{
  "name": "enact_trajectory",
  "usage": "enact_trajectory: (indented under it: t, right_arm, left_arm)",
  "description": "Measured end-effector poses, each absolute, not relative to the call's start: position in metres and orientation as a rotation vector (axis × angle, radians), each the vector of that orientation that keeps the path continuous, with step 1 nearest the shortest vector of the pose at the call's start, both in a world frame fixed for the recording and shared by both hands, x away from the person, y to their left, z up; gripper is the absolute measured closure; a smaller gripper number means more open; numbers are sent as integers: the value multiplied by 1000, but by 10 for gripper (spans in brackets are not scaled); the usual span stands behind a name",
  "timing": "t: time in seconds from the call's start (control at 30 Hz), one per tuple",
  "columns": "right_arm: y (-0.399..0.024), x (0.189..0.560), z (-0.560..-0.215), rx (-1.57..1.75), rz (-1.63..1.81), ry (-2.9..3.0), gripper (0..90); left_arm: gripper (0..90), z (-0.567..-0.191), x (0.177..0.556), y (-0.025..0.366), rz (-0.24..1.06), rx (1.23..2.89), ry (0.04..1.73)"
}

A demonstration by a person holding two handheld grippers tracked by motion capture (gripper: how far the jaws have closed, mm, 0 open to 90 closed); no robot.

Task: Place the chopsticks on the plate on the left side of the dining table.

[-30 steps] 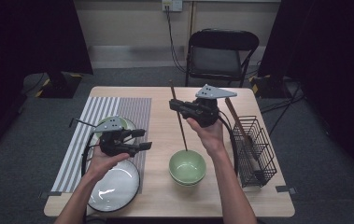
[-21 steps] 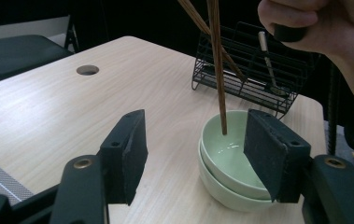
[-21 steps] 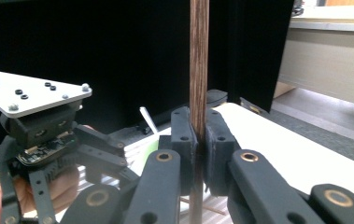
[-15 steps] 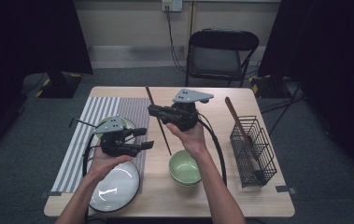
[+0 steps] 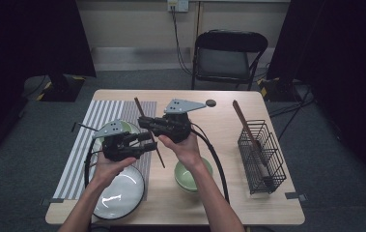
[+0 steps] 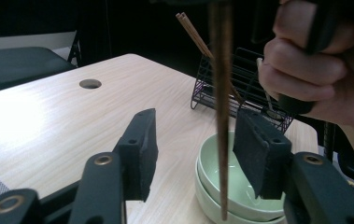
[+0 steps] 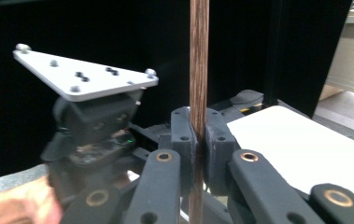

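A pair of dark wooden chopsticks (image 5: 150, 136) hangs tilted over the table, and my right gripper (image 5: 143, 122) is shut on the pair's upper part. In the right gripper view the pads clamp the chopsticks (image 7: 198, 84) at my right gripper (image 7: 198, 140). My left gripper (image 5: 152, 140) points right, with the chopsticks' lower part between its jaws. In the left gripper view the chopsticks (image 6: 221, 116) stand inside my left gripper (image 6: 195, 149), close to the right pad and clear of the left one. The left jaws have just been closing and are open.
A stack of green bowls (image 5: 192, 176) sits under my right wrist, a glossy plate (image 5: 120, 193) at the front left. A striped mat (image 5: 91, 130) carries a green dish (image 5: 130, 127). At the right stands a wire basket (image 5: 262, 154) holding wooden utensils.
My right gripper has carried the chopsticks leftwards to the left gripper. The left gripper's jaws have narrowed around the sticks' lower part while that hand stayed put.
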State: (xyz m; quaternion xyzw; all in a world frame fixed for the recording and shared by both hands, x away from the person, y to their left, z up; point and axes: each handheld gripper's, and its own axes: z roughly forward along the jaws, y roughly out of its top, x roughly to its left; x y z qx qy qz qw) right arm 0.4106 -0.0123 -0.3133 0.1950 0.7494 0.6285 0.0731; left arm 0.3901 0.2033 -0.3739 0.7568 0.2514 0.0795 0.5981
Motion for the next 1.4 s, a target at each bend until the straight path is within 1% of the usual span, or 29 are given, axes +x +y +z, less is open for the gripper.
enact_trajectory:
  t: [0.1, 0.3, 0.4, 0.53, 0.63, 0.73, 0.77, 0.83, 0.9, 1.0, 1.27, 1.4]
  right_arm:
    - [-12, 409, -313, 576, 1897, 2249, 852]
    - [-19, 409, -310, 589, 1915, 2241, 852]
    - [-20, 410, -310, 587, 1911, 2244, 852]
    - [-14, 411, -312, 579, 1910, 2260, 852]
    - [-8, 412, -312, 567, 1905, 2272, 852]
    - [-6, 412, -312, 562, 1915, 2272, 852]
    - [-6, 412, -312, 562, 1917, 2272, 851]
    - [-5, 412, -311, 568, 1928, 2268, 852]
    - [-4, 412, -311, 558, 1925, 2272, 852]
    - [-3, 411, -311, 551, 1926, 2276, 852]
    - [-5, 412, -313, 552, 1929, 2279, 844]
    - [-7, 413, -312, 559, 1929, 2279, 751]
  left_arm:
    - [524, -376, 392, 206, 168, 1745, 601]
    - [583, -375, 394, 212, 174, 1742, 599]
    - [589, -375, 394, 213, 172, 1735, 604]
    - [585, -375, 392, 210, 157, 1741, 577]
    - [630, -374, 392, 211, 131, 1750, 540]
    - [645, -374, 392, 212, 120, 1738, 537]
    - [657, -374, 393, 213, 119, 1738, 536]
    - [724, -375, 392, 213, 136, 1740, 531]
    - [760, -374, 392, 214, 129, 1740, 530]
    - [839, -374, 390, 213, 143, 1740, 521]
    - [847, -374, 390, 213, 145, 1759, 509]
    - [848, -374, 390, 213, 145, 1766, 508]
